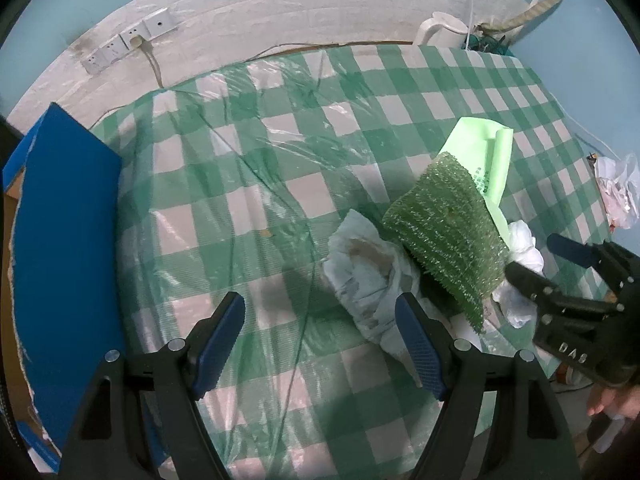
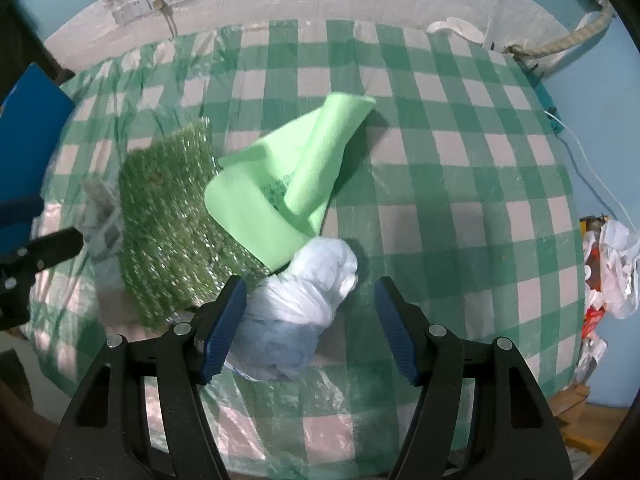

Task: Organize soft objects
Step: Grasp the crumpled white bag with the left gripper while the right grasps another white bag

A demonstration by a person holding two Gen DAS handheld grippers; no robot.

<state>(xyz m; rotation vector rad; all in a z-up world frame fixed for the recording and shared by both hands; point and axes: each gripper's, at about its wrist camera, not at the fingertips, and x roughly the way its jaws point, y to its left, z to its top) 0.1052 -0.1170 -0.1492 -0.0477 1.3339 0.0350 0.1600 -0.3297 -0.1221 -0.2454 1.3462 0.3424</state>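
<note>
While both grippers point steeply down at the checked tablecloth, the closest thing to either is the white plastic bundle, which lies between the spread fingers of the right gripper. Its long axis runs roughly along the line the gripper points, away from the camera. One end seems to rest against the left-hand pad, while the right-hand pad stands clear of it, so the jaws are open and nothing is pinched yet.

The left gripper is open wider and holds nothing; bare cloth shows between its fingers. A crumpled white rag lies just beyond its right-hand finger, off to that side rather than between the fingers.

Farther out, a green scouring pad leans over the pile between the two grippers, and a light green cloth, partly rolled, rests on it and reaches toward the far side of the table.

The bundle looks nearest to being gripped, and by the right hand.
</note>
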